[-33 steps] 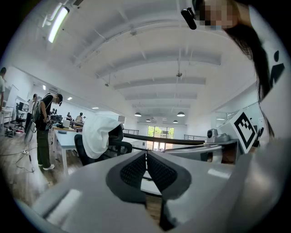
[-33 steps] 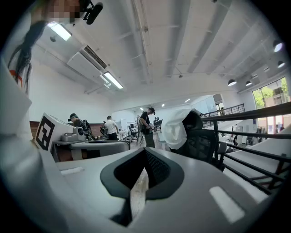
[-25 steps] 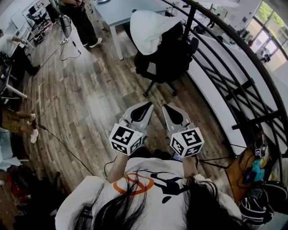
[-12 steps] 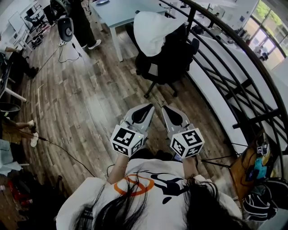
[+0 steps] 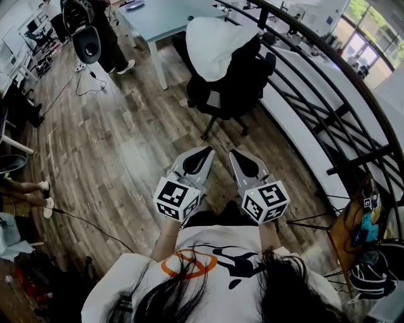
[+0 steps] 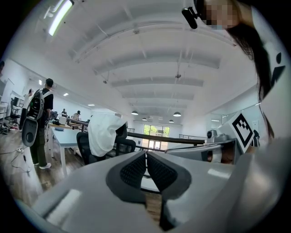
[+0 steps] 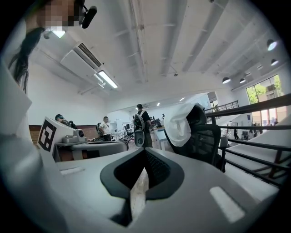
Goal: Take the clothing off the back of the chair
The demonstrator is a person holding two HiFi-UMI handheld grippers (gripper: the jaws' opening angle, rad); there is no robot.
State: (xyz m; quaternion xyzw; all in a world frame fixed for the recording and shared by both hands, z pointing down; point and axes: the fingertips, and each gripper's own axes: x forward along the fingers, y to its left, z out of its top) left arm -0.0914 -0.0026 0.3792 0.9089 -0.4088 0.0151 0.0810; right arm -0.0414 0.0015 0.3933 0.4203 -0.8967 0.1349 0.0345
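Over on the left a bystander (image 5: pixel 107 31) with a backpack stands near the pale worktop (image 5: pixel 158 19), taking no part in the job. Nearer me, the person with the tools has only inched across the wooden floor (image 5: pixel 113 139) in the last second, and little else has changed. The left claw (image 5: pixel 208 150) is held out level in front of the body. Its jaws are pressed together with nothing between them, as they were a moment ago. The right claw (image 5: pixel 232 152), just beside it, stays closed and empty as well.

Both point toward the black chair (image 5: pixel 233 88), which stands well ahead of them, between the worktop and the curved railing (image 5: pixel 315 76). The white clothing (image 5: pixel 214 44) hangs draped over the chair's back, untouched.

I judge the approach barely begun. The gap has to be closed and a claw opened before any grab at the cloth.
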